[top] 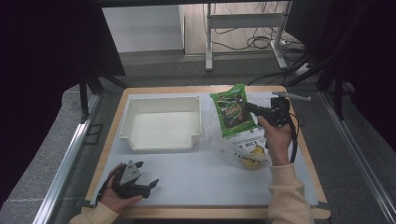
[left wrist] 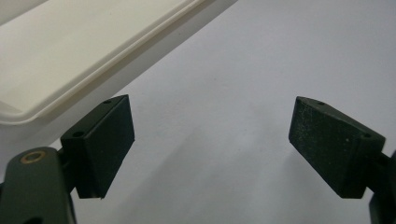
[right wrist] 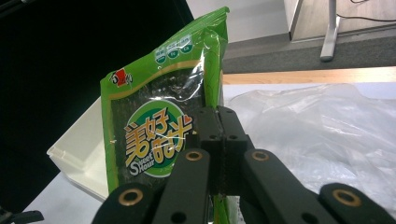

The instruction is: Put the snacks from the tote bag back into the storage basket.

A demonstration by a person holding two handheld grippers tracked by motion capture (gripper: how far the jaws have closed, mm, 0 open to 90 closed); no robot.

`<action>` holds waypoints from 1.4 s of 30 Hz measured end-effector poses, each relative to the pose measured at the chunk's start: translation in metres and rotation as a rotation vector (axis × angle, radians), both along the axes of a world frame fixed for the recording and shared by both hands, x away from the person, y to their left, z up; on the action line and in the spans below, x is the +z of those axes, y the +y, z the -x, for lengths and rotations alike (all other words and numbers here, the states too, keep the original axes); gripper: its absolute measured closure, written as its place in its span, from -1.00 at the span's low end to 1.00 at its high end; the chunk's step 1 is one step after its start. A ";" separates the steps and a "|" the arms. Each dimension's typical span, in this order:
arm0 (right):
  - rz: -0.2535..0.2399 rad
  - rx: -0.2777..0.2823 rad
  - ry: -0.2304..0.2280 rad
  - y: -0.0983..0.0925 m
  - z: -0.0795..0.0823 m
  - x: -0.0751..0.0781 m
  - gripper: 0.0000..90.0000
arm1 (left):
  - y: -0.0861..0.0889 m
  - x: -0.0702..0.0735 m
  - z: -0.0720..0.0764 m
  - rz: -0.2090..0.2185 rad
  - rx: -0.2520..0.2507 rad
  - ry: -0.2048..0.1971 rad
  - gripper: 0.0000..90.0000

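A green snack packet with a dark window and yellow lettering hangs in the air over the table's right half, and my right gripper is shut on its right edge. In the right gripper view the packet stands upright with the black jaws pressed together on its edge, gripper. My left gripper rests low at the front left of the table, open, jaws pointing right. In the left gripper view its gripper has only bare mat between the pads.
An empty white bin sits at the back left of the grey mat. A clear plastic bag holding something yellow lies under the lifted packet. The wooden table edge runs along the front.
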State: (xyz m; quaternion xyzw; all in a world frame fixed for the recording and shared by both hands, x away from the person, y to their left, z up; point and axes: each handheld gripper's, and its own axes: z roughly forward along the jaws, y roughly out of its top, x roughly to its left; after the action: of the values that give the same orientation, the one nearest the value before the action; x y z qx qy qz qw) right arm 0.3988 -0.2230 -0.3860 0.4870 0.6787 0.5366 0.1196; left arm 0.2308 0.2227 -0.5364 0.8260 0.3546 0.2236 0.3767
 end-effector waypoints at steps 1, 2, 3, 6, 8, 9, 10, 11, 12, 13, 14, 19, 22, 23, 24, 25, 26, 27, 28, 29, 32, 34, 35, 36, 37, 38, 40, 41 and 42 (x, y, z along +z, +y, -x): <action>0.004 0.004 0.000 0.002 0.000 0.000 1.00 | 0.000 0.000 0.000 0.000 0.000 0.000 -0.69; 0.003 0.005 -0.002 0.003 -0.001 0.000 1.00 | 0.000 0.000 0.000 0.000 0.000 0.000 -0.69; -0.003 0.010 -0.005 0.006 -0.001 0.000 1.00 | 0.000 0.000 0.000 0.000 0.000 -0.001 -0.69; -0.004 0.015 -0.008 0.008 -0.001 0.001 1.00 | 0.000 0.000 0.000 0.001 0.001 -0.002 -0.69; -0.004 0.019 -0.014 0.010 -0.001 0.002 1.00 | 0.000 0.000 0.000 0.001 0.003 -0.001 -0.69; -0.006 0.021 -0.017 0.011 0.000 0.003 1.00 | 0.000 0.000 0.000 0.002 0.002 0.000 -0.69; -0.005 0.024 -0.019 0.012 0.000 0.003 1.00 | 0.000 0.000 0.001 0.002 0.001 0.000 -0.69; -0.001 0.026 -0.019 0.013 0.000 0.003 1.00 | 0.000 0.000 0.001 0.002 0.001 0.000 -0.69; 0.001 0.027 -0.021 0.014 0.000 0.003 1.00 | 0.000 0.000 0.001 0.003 0.000 -0.001 -0.69; 0.000 0.028 -0.020 0.015 0.000 0.003 1.00 | 0.000 0.000 0.001 0.005 0.001 -0.002 -0.69; -0.002 0.032 -0.022 0.015 0.001 0.003 1.00 | 0.000 0.001 0.001 0.005 0.000 -0.003 -0.69; -0.005 0.037 -0.026 0.018 0.002 0.004 1.00 | 0.000 0.001 0.001 0.005 0.000 -0.003 -0.69; -0.004 0.041 -0.035 0.020 0.003 0.005 1.00 | 0.000 0.000 0.001 0.003 -0.001 0.000 -0.69; -0.008 0.043 -0.033 0.021 0.004 0.005 1.00 | 0.000 0.000 0.001 0.002 0.000 0.001 -0.69; -0.013 0.043 -0.037 0.022 0.004 0.006 1.00 | 0.000 0.000 0.001 -0.001 -0.001 0.002 -0.69; -0.012 0.047 -0.036 0.023 0.004 0.006 1.00 | 0.000 0.000 0.001 0.002 0.000 0.003 -0.69; -0.012 0.052 -0.038 0.026 0.004 0.006 1.00 | 0.000 0.000 0.001 0.003 0.001 0.001 -0.69; -0.012 0.052 -0.038 0.026 0.004 0.006 1.00 | 0.000 0.000 0.001 0.004 0.001 0.002 -0.69; -0.012 0.060 -0.038 0.029 0.004 0.007 1.00 | 0.000 0.000 0.001 0.005 0.002 0.001 -0.69; -0.013 0.061 -0.036 0.031 0.004 0.007 1.00 | 0.000 0.000 0.001 0.005 0.002 0.002 -0.69; -0.015 0.067 -0.033 0.034 0.003 0.007 1.00 | 0.001 0.000 0.001 0.006 -0.001 0.003 -0.69; -0.014 0.070 -0.024 0.038 0.001 0.004 1.00 | 0.000 0.000 0.001 0.009 -0.002 0.002 -0.69; -0.010 0.072 -0.020 0.040 0.000 0.003 1.00 | 0.001 0.000 0.001 0.011 -0.003 0.002 -0.69; -0.006 0.074 -0.015 0.042 -0.001 0.002 1.00 | 0.001 0.000 0.001 0.012 -0.004 0.002 -0.69; -0.006 0.073 -0.015 0.044 -0.002 0.001 1.00 | 0.001 0.000 0.001 0.011 -0.006 0.002 -0.69; -0.009 0.074 -0.011 0.048 -0.003 0.000 1.00 | 0.001 0.000 0.001 0.013 -0.006 0.003 -0.69; -0.009 0.075 -0.008 0.050 -0.004 0.000 1.00 | 0.001 0.001 0.001 0.013 -0.007 0.002 -0.69; -0.007 0.075 -0.007 0.051 -0.005 -0.001 1.00 | 0.001 0.001 0.001 0.012 -0.010 0.002 -0.69; -0.006 0.076 -0.005 0.053 -0.006 -0.001 1.00 | 0.001 0.001 0.002 0.012 -0.012 0.001 -0.69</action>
State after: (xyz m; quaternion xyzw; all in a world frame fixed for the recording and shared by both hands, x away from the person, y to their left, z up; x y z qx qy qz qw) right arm 0.4046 -0.1701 -0.3868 0.4598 0.6947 0.5442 0.0993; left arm 0.2290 0.2235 -0.5354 0.8260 0.3512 0.2188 0.3827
